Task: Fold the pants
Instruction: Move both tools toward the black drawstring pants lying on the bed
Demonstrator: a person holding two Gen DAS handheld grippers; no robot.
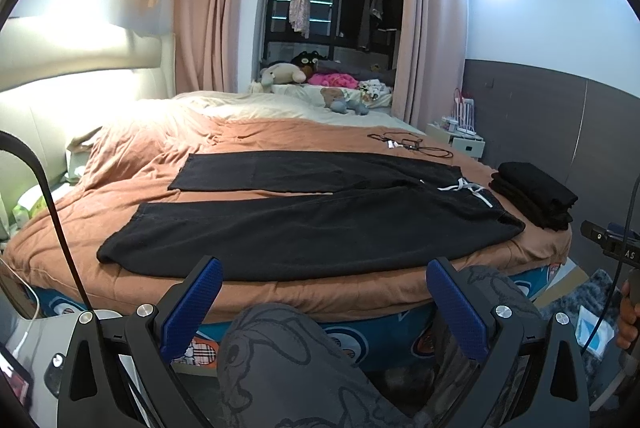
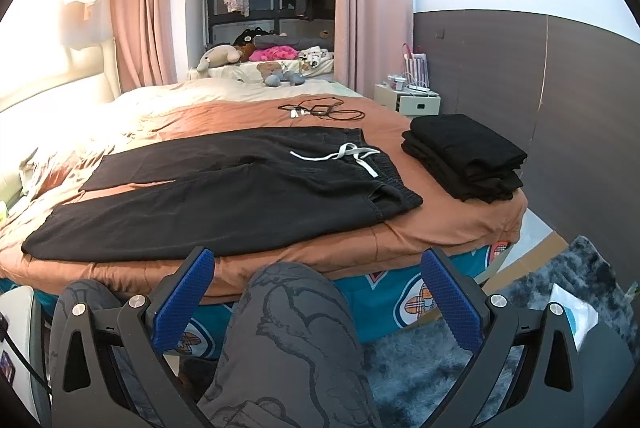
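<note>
Spreading across the bed (image 1: 280, 292), the black pants (image 1: 304, 228) lie flat on the orange cover, legs apart, waistband to the right; no fold looks started. Both tools hang back by the person's knees: the left hand-held gripper (image 1: 324, 304) and the right hand-held gripper (image 2: 316, 292) gape wide, holding nothing. Next, I'd guess, comes pinching one leg's edge to lay it over the other. Only the right view shows the drawstring (image 2: 344, 154) and the folded stack (image 2: 464, 156) plainly.
</note>
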